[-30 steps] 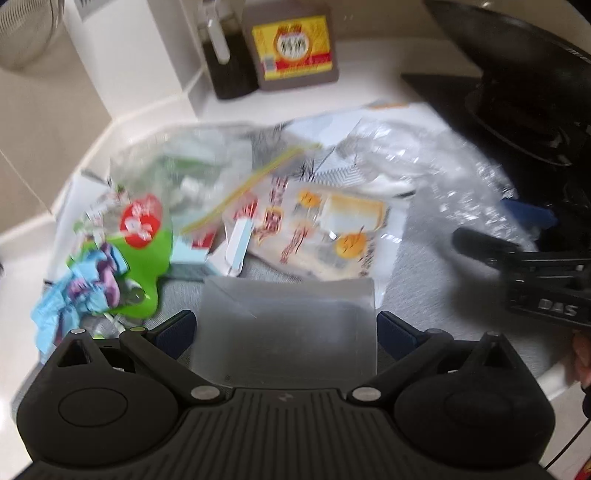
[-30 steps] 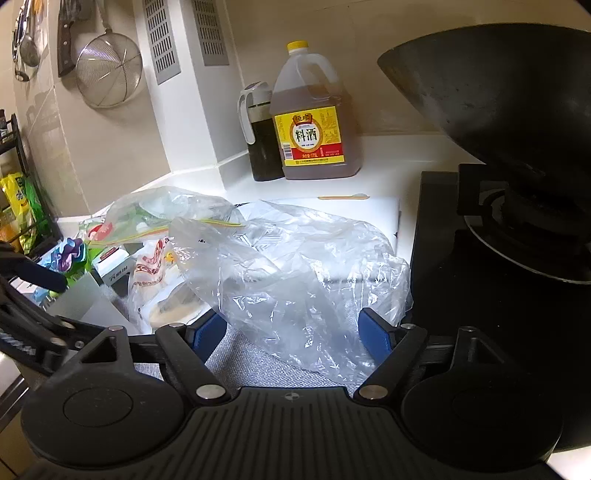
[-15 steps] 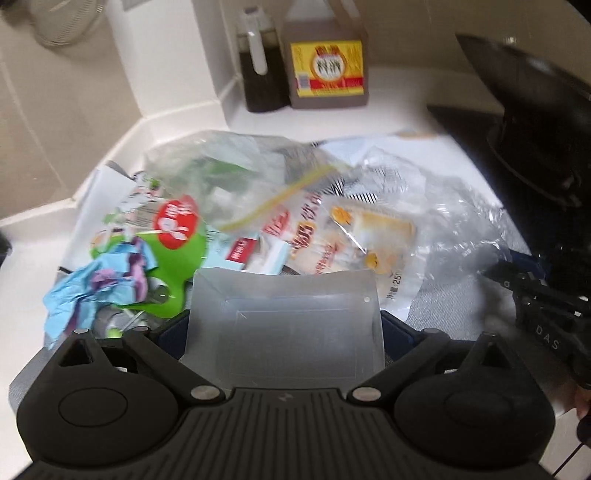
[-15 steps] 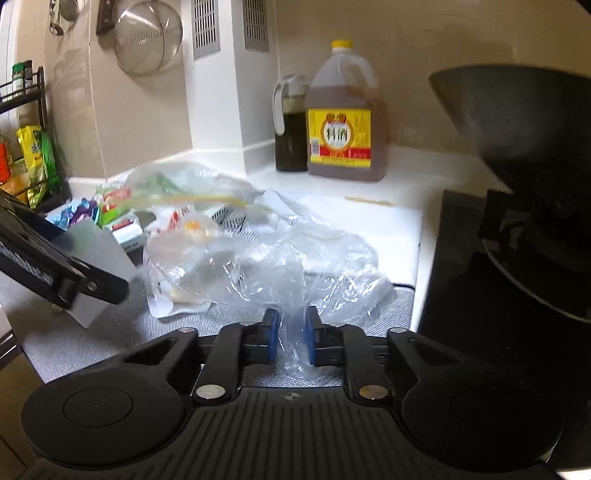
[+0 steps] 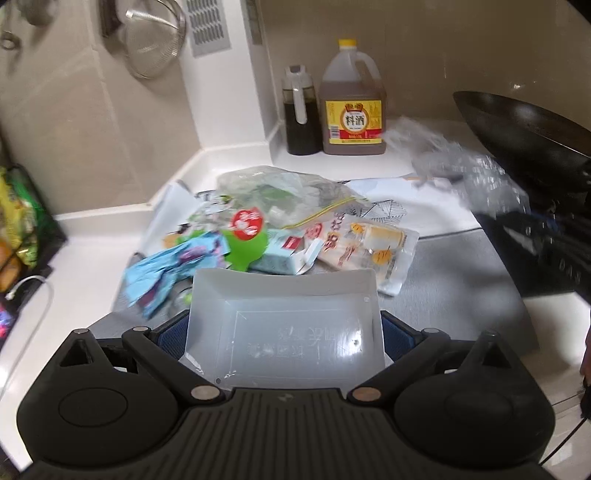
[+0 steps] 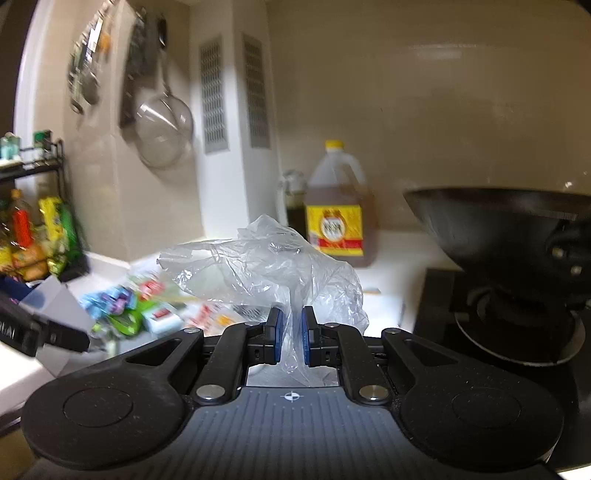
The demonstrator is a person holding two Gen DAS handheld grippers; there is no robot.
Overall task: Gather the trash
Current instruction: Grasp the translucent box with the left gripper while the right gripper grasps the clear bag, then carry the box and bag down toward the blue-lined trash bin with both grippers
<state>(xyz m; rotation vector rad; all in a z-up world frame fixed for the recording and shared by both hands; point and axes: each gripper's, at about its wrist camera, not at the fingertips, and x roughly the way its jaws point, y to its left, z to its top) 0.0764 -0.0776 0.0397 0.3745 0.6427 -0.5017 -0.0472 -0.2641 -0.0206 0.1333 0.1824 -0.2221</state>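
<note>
Right wrist view: right gripper pinches crumpled clear plastic bag above the counter, left gripper clamps translucent white rectangular tray (near wrapper pile); keep grip firm, lift clear of black wok.

Beige tiled walls meet a white pillar with vent grilles at upper centre. A wire strainer hangs upper left. The white table runs beneath; a black rack sits at far left.
</note>
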